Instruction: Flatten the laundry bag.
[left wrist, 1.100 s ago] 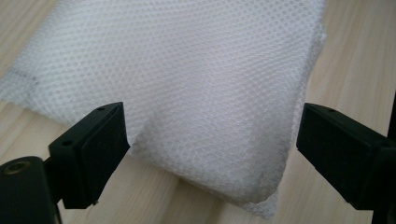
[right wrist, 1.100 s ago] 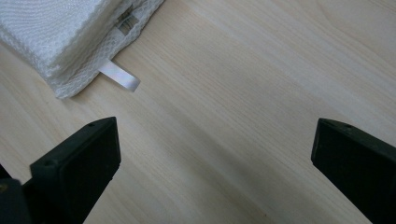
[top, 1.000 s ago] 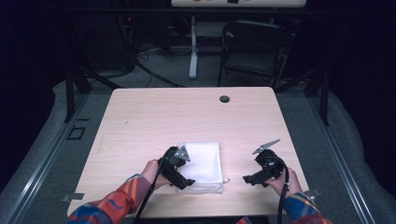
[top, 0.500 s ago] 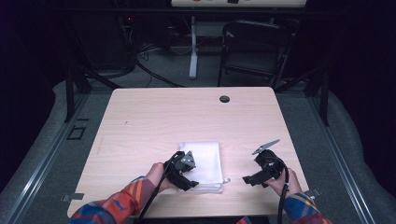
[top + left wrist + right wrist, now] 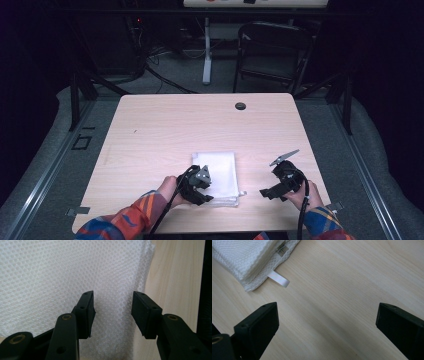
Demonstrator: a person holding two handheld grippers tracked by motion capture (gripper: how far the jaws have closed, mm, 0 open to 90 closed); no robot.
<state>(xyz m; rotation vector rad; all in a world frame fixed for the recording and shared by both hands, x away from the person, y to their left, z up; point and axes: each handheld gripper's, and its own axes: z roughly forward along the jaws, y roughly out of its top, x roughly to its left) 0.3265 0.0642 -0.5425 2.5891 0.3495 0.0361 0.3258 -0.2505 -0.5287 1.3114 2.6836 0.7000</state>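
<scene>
Closing over the near left part of a folded white mesh cloth (image 5: pixel 218 175), the left tongs (image 5: pixel 112 312) are shown with their jaws half drawn in; the jaws have just been narrowing, and a gap is kept between the two pads, through which the honeycomb weave is seen. No pinch is yet made: the fabric lies beneath and between the pads, but neither pad is seen pressing on it. From this narrowing it is judged that a grasp of the cloth's near left edge is being prepared, presumably for lifting or unfolding a layer.

The cloth is laid flat on the table (image 5: pixel 165 125), close to the near edge and slightly right of the middle, with a small white label (image 5: pixel 278 279) projecting from its near right corner. The right tongs (image 5: pixel 272 191) are held spread wide above bare wood, well apart from the cloth, toward the near right corner of the table.

Compared with the earlier high views, the left tongs are found shifted slightly onto the cloth from its left border, while the cloth and the right tongs are unchanged in place.
</scene>
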